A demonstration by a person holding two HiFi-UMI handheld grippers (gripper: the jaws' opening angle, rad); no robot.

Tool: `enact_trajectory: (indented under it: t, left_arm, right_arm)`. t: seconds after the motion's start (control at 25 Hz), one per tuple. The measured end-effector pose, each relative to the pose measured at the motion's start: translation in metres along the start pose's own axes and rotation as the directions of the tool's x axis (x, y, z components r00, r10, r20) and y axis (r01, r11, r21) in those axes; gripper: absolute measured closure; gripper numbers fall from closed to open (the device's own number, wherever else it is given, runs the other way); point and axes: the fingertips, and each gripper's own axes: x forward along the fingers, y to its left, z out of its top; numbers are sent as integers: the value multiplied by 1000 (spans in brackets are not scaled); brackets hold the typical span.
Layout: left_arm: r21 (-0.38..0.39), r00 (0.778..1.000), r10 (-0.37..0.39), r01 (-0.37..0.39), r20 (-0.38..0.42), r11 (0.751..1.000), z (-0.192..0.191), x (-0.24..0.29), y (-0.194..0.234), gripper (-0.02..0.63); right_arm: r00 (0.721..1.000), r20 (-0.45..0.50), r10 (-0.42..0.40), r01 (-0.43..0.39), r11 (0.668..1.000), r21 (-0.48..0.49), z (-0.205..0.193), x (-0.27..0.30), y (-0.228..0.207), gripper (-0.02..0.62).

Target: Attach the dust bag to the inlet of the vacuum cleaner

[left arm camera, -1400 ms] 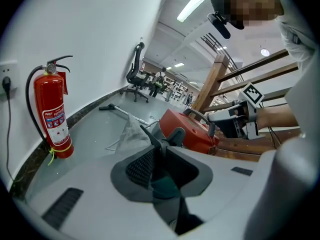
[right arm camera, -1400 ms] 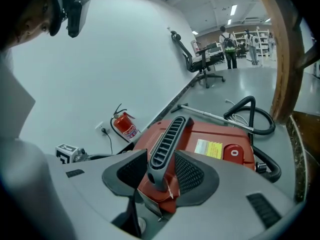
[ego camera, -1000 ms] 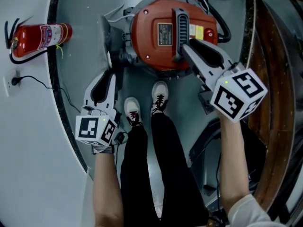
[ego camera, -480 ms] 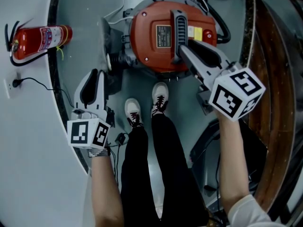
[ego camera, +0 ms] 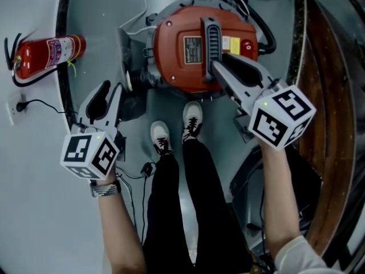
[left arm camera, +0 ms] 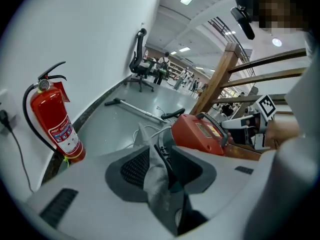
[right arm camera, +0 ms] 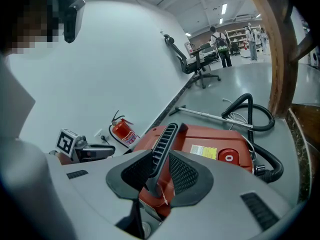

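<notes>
The red vacuum cleaner (ego camera: 174, 67) stands on the grey floor (ego camera: 97, 21), just in front of the person's shoes (ego camera: 193, 114). The right gripper (ego camera: 219, 67) is closed on the black handle (ego camera: 209, 36) on top of the machine, and its gripper view shows the ribbed handle pinched between both pads. The left gripper (ego camera: 112, 90) is at the left side of the vacuum cleaner, a little apart from the body. Its jaws have just been opening and now stand spread. The grey dust bag (left arm camera: 155, 184) lies loosely in the gap between them, and the pads do not press it. The cloth runs from this gripper up to the left side of the vacuum cleaner, where the inlet is; I cannot tell if it sits fully on the inlet. A red fire extinguisher (ego camera: 48, 51) lies close to the white wall (ego camera: 28, 170), and a black hose (ego camera: 268, 36) curves behind the machine.
</notes>
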Motion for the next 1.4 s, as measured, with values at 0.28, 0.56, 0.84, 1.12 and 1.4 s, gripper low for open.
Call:
enact_trajectory:
  t: [0.28, 0.56, 0.84, 1.12, 1.4]
  left_arm:
    - [-139, 973, -135, 109, -187, 984, -3, 28, 7, 402]
    - [-325, 945, -174, 79, -277, 942, -16, 45, 20, 385]
    - [-376, 925, -215, 87, -314, 922, -23, 55, 10, 413]
    - [-418, 929, -239, 104, -284, 903, -19, 56, 6, 526]
    - [-568, 940, -279, 124, -194, 813, -20, 53, 6, 554]
  right_arm:
    - [1000, -11, 1, -1, 1000, 2, -1, 0, 0, 480]
    - [1000, 4, 0, 0, 1000, 16, -1, 0, 1, 482]
    - [1000, 9, 1, -2, 1000, 16, 0, 0, 1, 482]
    - [1000, 16, 6, -7, 1000, 18, 0, 0, 1, 482]
    - [1000, 26, 7, -7, 1000, 28, 0, 0, 1, 480]
